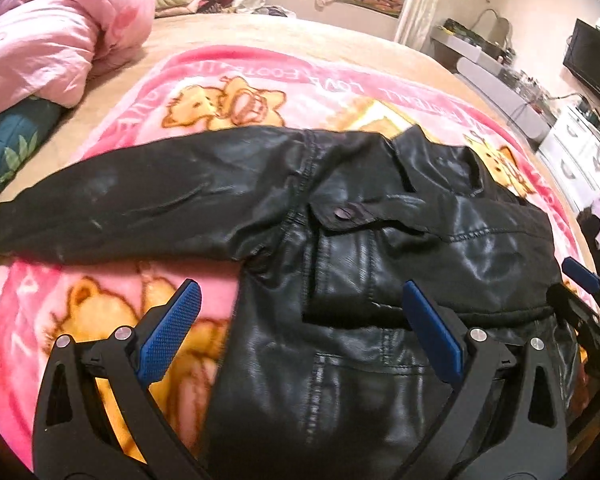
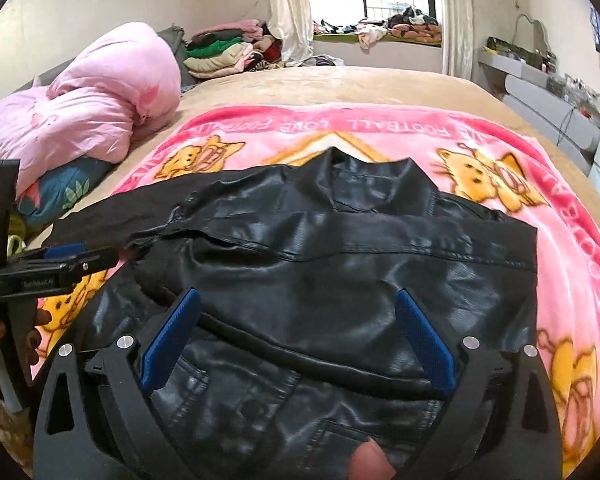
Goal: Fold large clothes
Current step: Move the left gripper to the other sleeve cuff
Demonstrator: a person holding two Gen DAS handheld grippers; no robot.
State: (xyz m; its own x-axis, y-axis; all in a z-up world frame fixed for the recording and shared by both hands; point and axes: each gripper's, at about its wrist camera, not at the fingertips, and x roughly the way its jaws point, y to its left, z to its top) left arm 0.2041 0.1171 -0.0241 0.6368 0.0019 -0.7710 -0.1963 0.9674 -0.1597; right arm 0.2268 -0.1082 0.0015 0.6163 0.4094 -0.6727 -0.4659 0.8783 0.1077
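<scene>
Left tongs point(image 1: 300, 320): spread wide, blue ribbed pads apart, nothing between them; poised low over the near left part of the garment, one pad over pink blanket, the other over black leather.
Right tongs point(image 2: 298, 326): likewise spread wide and empty-handed, hovering above the middle of the garment, straddling a thick rolled edge that crosses the body.
Garment: black glossy faux-leather jacket point(image 2: 340, 248), lying flat, collar toward the far side, right half apparently already turned inward, so the right edge runs straight.
Left sleeve point(image 1: 120, 196): matte black, stretched straight out to the left across the blanket, not yet folded in.
Flap pocket point(image 1: 340, 214): snap-buttoned, on the chest beside the sleeve seam.
Resting place: pink plush blanket with yellow cartoon animals point(image 2: 480, 140), spread on a tan bed point(image 2: 340, 84); puffy pink quilt point(image 2: 92, 100) well apart at the far left.
Feel, as judged: fairly heavy, thick, springy rather than limp; likely to hold broad curves, resist sharp creases and creep back open.
Surface, as judged: shiny and slick; smooth panels liable to slip from the pads.
Where to take hold: stitched seams, hem, cuff or shoulder seam, where layers bunch and give bite; for the outstretched sleeve, probably near the cuff and at the armhole.
Risk: a fold sliding apart on the slippery face.
</scene>
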